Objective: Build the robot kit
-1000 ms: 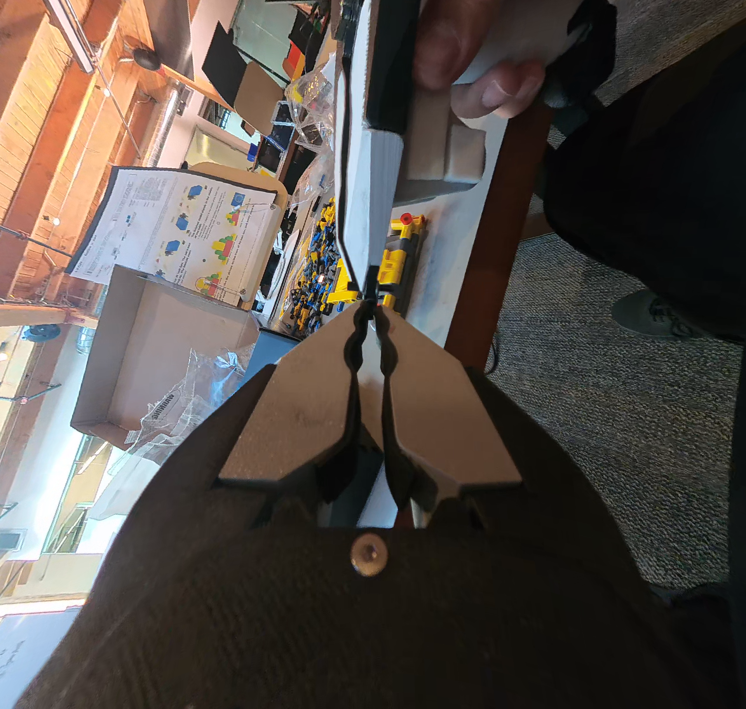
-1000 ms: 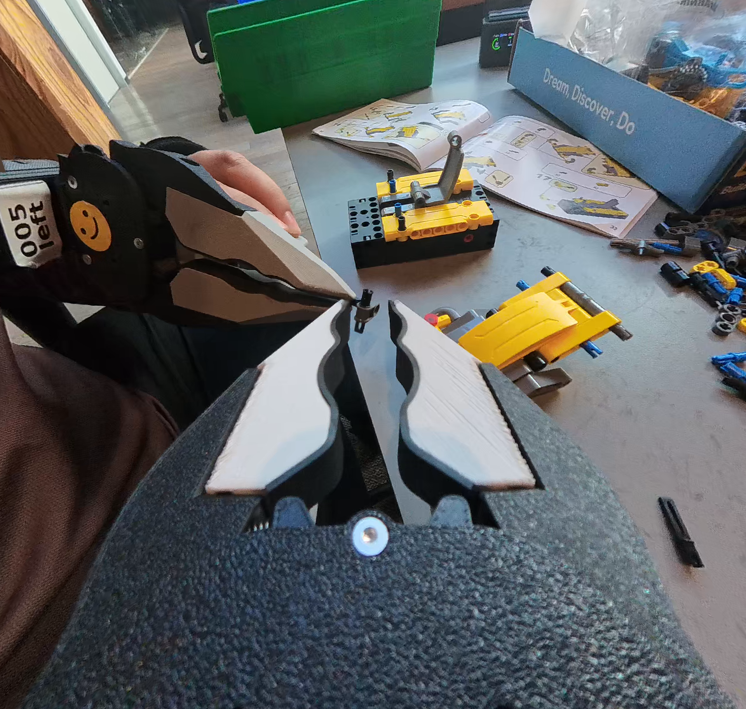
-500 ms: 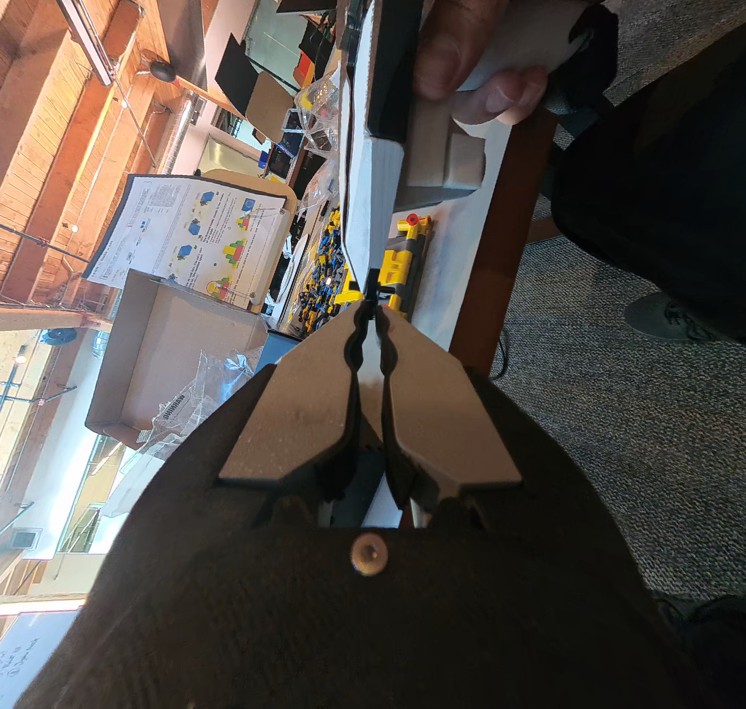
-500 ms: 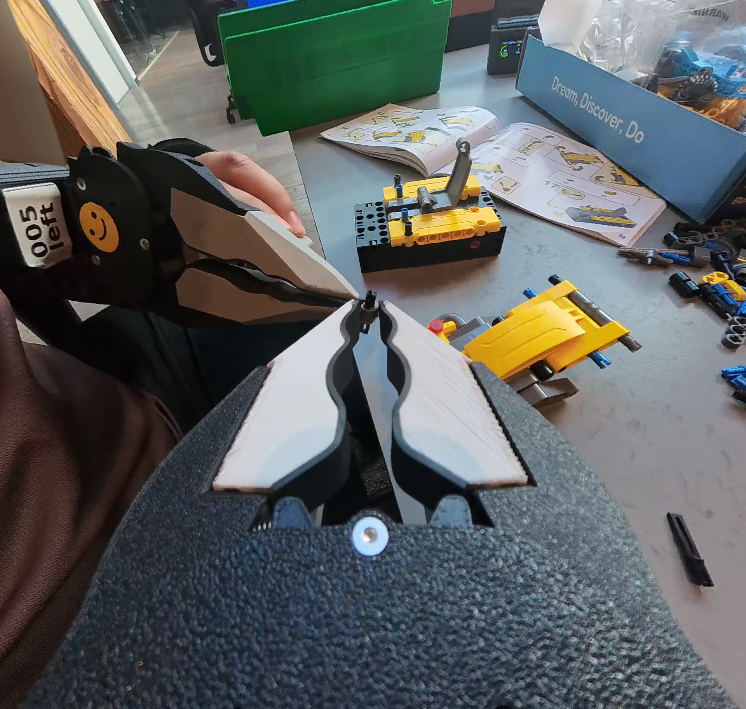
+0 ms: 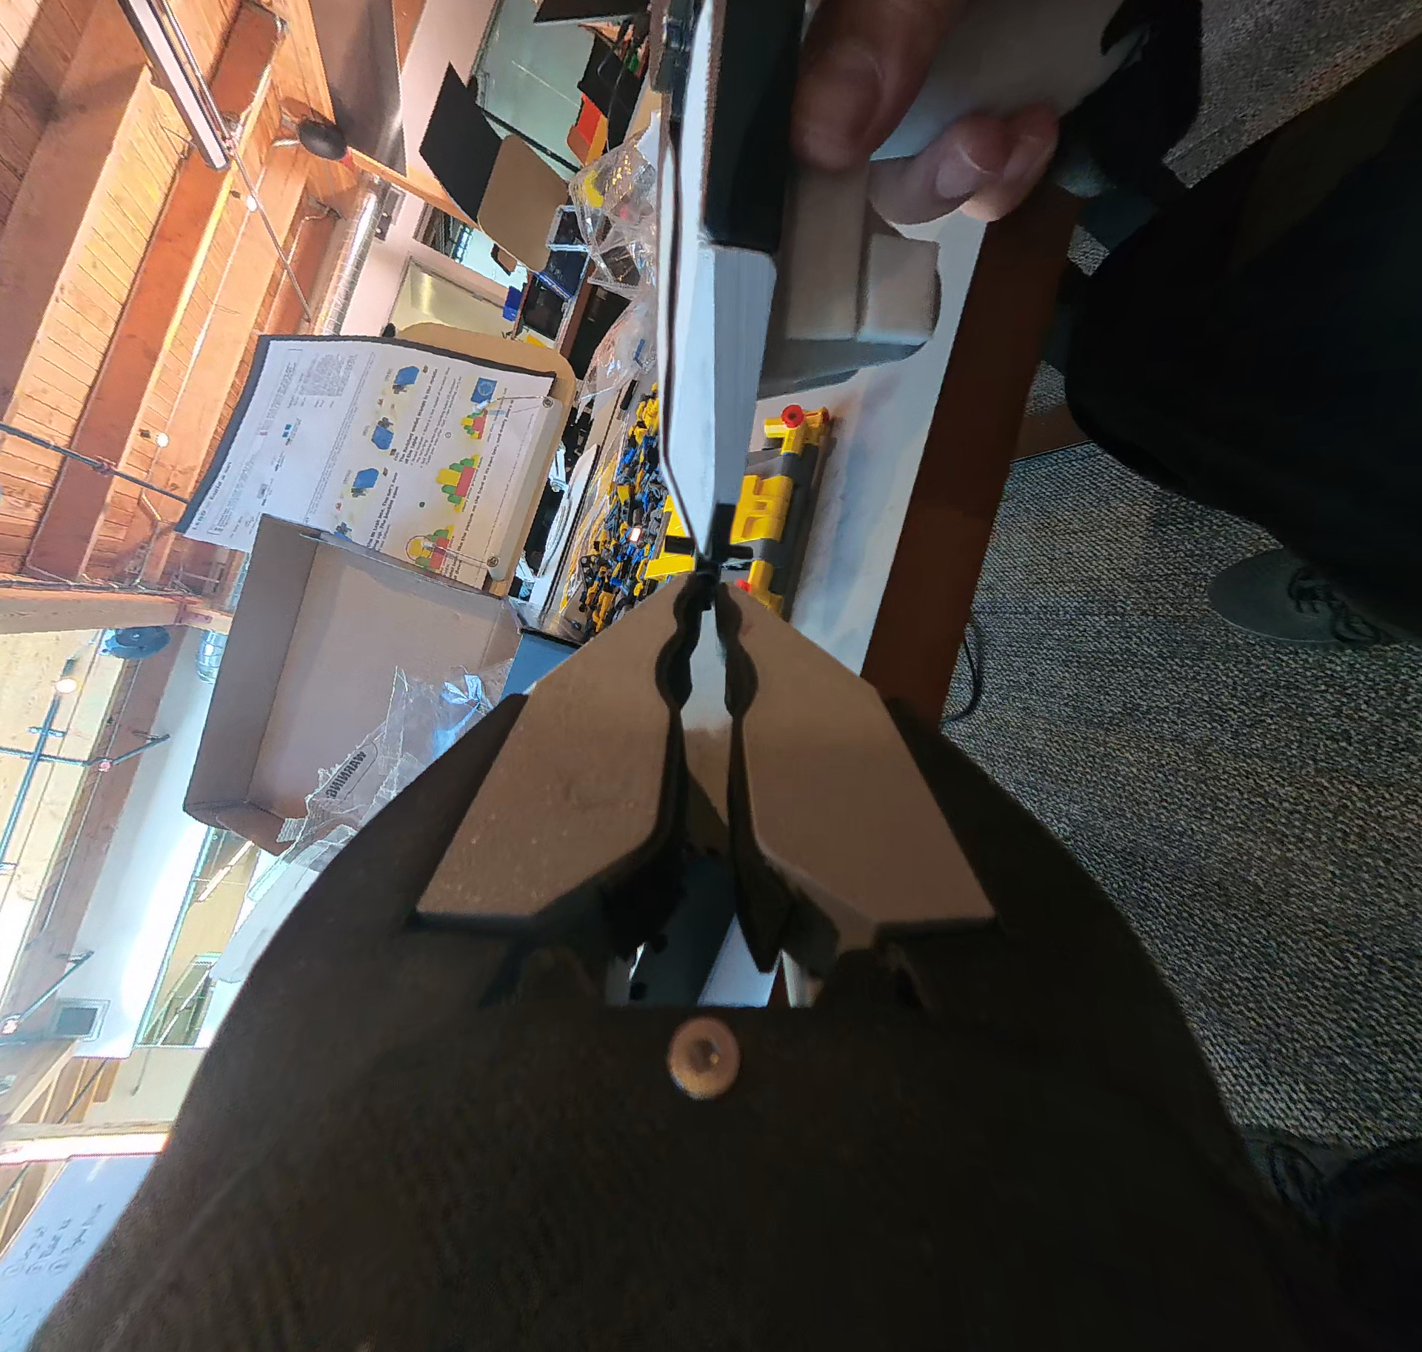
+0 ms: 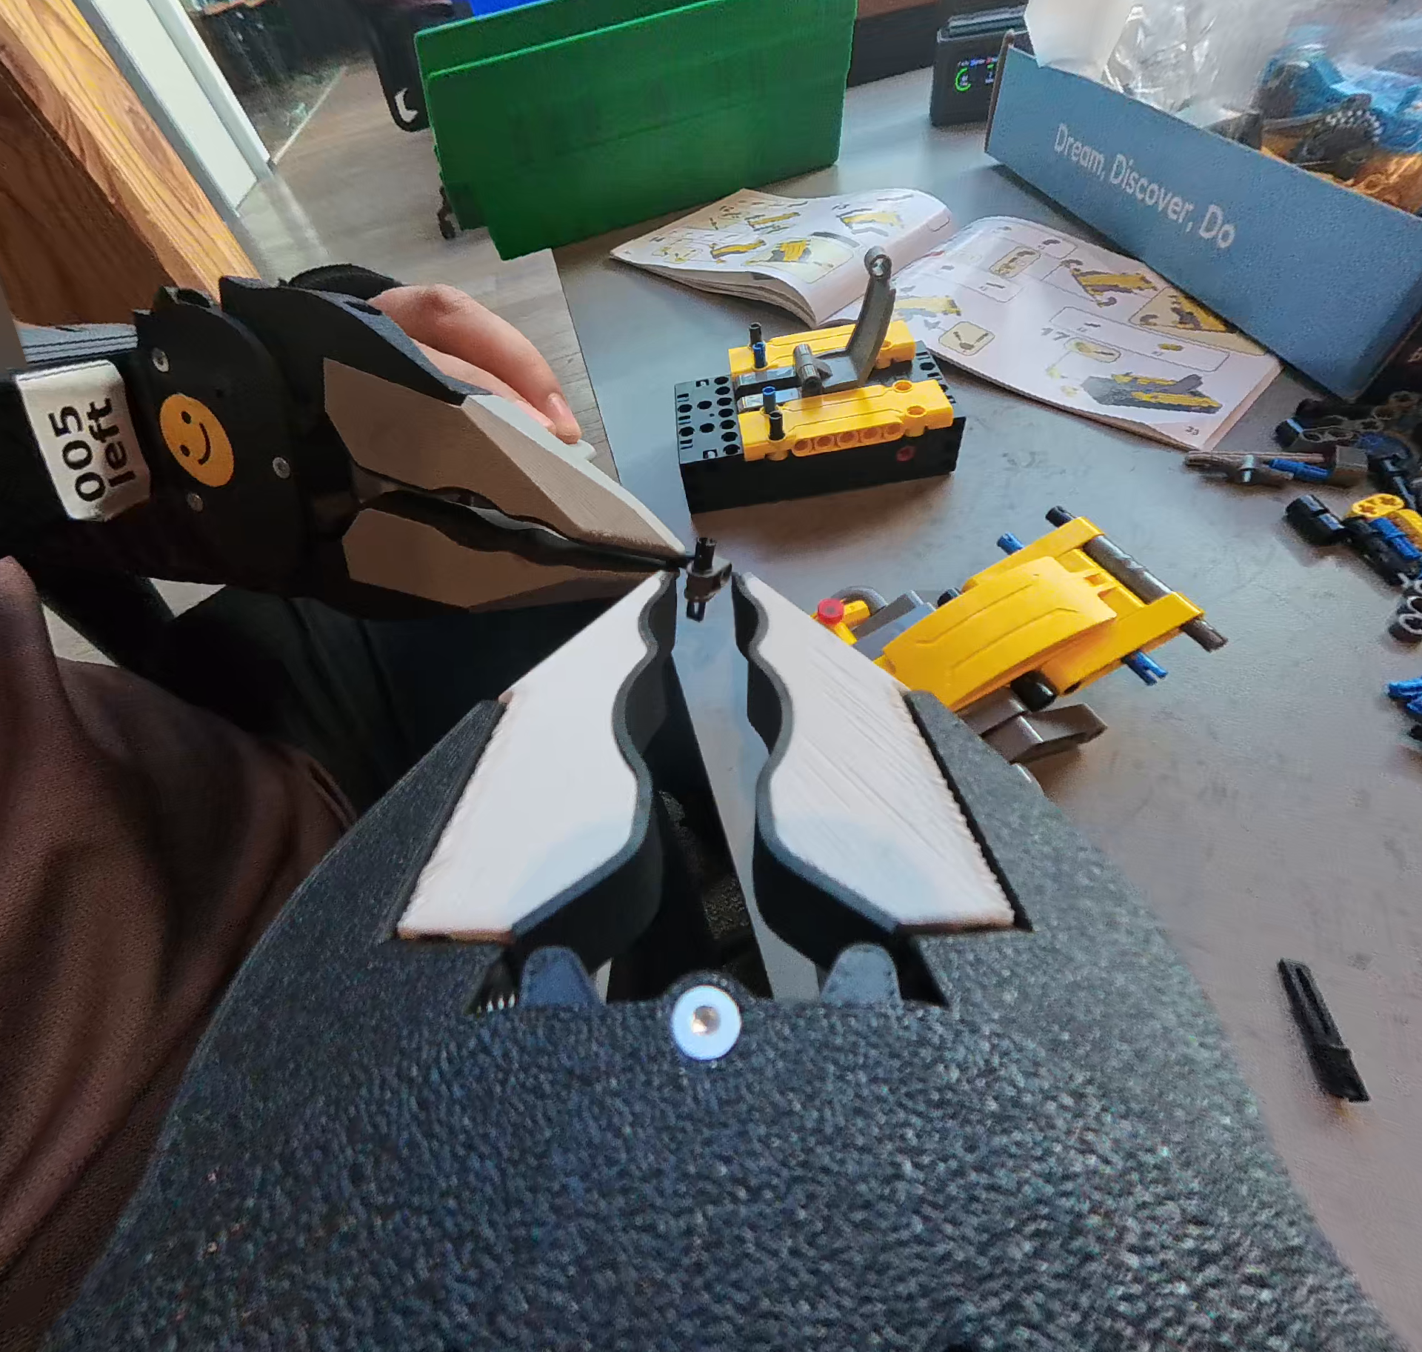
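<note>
My left gripper [image 5: 708, 593] is shut on a small black connector pin [image 5: 719, 539] and holds it in the air just off the table's near edge. In the right wrist view the left gripper [image 6: 677, 562] reaches in from the left with the pin [image 6: 704, 578] at its tips. My right gripper [image 6: 702, 584] is open, its jaws a narrow gap apart on either side of the pin. I cannot tell whether they touch it. One white finger [image 5: 708, 391] of the right gripper shows edge-on in the left wrist view.
On the grey table [image 6: 1154, 853] lie a yellow model vehicle [image 6: 1023, 622], a black and yellow assembly [image 6: 816, 422], an open instruction booklet [image 6: 1000, 291], a green bin [image 6: 639, 107], a blue box [image 6: 1200, 214], loose parts [image 6: 1370, 522] and a black strip [image 6: 1320, 1030]. Less than 4 cm separates the two grippers' tips.
The right gripper's jaws closed in from a wider gap around the pin, then widened a little. The left gripper stayed shut on the pin. Both grippers drifted slightly.
</note>
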The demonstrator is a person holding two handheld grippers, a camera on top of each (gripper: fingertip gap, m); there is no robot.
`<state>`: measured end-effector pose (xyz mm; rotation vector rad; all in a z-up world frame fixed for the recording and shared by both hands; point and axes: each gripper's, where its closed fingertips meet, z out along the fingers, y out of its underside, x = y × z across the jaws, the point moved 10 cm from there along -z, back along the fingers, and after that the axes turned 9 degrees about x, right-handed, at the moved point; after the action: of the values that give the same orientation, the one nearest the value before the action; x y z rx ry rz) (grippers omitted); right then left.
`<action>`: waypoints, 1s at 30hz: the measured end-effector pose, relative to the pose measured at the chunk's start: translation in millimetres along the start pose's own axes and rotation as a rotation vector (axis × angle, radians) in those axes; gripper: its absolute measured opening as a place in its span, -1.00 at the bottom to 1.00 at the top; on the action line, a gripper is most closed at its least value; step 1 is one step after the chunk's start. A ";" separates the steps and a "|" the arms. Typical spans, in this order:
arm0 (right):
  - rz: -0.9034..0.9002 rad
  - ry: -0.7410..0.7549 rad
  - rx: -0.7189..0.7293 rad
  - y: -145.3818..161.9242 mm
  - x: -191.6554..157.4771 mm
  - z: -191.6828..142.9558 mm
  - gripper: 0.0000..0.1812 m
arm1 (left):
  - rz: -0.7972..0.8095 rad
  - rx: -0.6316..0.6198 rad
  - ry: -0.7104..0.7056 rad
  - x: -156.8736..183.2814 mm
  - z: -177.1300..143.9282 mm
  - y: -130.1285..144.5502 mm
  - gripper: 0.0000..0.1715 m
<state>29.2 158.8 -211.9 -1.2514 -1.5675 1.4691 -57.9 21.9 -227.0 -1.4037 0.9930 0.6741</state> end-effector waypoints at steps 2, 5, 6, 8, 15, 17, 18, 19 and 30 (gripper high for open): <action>-0.012 0.000 0.005 -0.9 -1.0 0.2 -0.91 | 0.005 0.003 0.002 1.0 0.1 -1.0 -1.00; -0.022 0.003 -0.003 -0.7 -1.5 0.5 -0.95 | 0.002 0.004 0.001 1.4 0.0 -1.6 -1.00; -0.021 0.002 -0.002 -0.6 -1.5 0.3 -0.96 | -0.002 0.006 0.002 1.3 0.1 -1.4 -1.00; -0.020 0.001 0.000 -0.4 -1.5 0.0 -0.96 | 0.002 0.004 0.000 1.2 0.1 -1.7 -1.00; -0.032 0.002 0.000 -1.1 -2.4 0.9 -0.96 | -0.010 0.008 -0.004 0.2 -1.0 -1.6 -1.00; -0.035 0.001 0.002 -1.2 -2.6 1.1 -0.96 | -0.013 0.010 -0.005 0.0 -1.2 -1.3 -1.00; -0.035 0.001 0.003 -1.1 -2.6 1.1 -0.96 | -0.013 0.010 -0.005 0.0 -1.3 -1.3 -1.00; -0.036 0.001 0.004 -1.1 -2.8 1.1 -0.96 | -0.013 0.011 -0.006 -0.1 -1.4 -1.2 -1.00; -0.064 -0.068 0.027 -5.4 -1.1 -2.4 -0.97 | -0.109 0.067 -0.013 -4.6 -5.2 -3.6 -0.99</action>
<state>30.6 159.1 -206.1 -1.1370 -1.6114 1.5013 -57.7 17.2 -220.7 -1.3824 0.9136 0.5637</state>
